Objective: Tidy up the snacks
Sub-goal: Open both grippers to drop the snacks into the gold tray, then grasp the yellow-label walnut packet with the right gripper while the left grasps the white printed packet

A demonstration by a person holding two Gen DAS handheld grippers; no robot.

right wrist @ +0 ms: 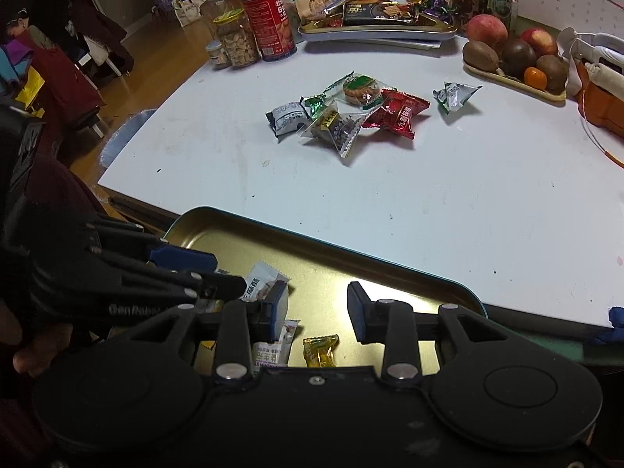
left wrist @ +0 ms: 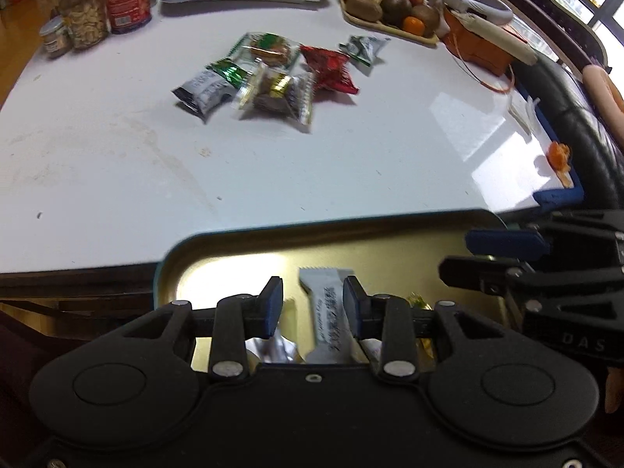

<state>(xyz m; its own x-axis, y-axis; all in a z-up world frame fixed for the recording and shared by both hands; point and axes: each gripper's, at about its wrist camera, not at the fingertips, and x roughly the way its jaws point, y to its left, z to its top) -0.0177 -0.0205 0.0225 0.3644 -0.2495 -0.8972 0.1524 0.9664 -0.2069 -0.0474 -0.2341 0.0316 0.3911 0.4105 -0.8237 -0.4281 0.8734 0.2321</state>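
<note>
both tongs parted and empty over gold tray, wrapped snacks beyond

Left hand-held gripper and right hand-held gripper both angle downward, jaws parted, empty.

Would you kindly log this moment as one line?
left gripper: jaws open over white snack bar | right gripper: jaws open, empty | gold metal tray: holds snacks | white table: wrapped snacks remain
</note>
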